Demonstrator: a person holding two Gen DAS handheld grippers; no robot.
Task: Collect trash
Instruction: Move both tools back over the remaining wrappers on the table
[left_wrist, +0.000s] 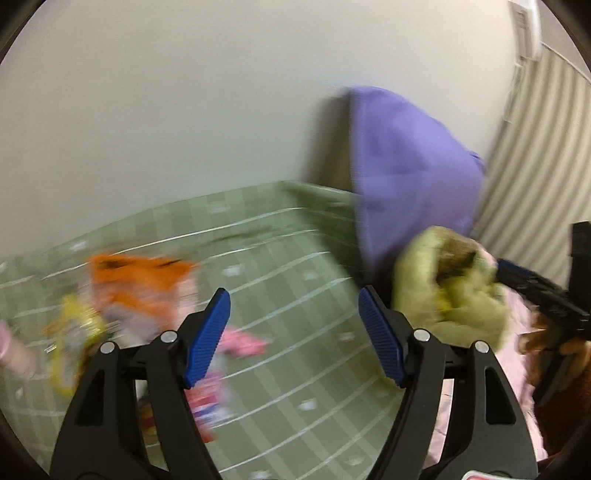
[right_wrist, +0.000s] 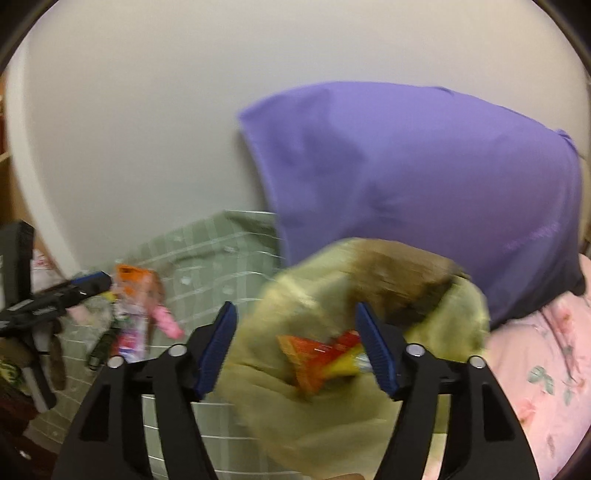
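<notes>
Our right tongs (right_wrist: 295, 343) stand open over the bag (right_wrist: 332, 406), with a wrapper (right_wrist: 321, 354) loose between the pads, touching neither that we can tell. It is orange, red and yellow, crumpled, lying at the mouth of the olive-green bag. Our left tongs (left_wrist: 293, 332) gape empty above the green checked bedsheet (left_wrist: 295, 258); more wrappers (left_wrist: 140, 295) lie left of them, blurred: orange, yellow, pink. A purple pillow (right_wrist: 424, 184) leans on the wall behind the bag, a pink floral one (right_wrist: 535, 369) to its right
</notes>
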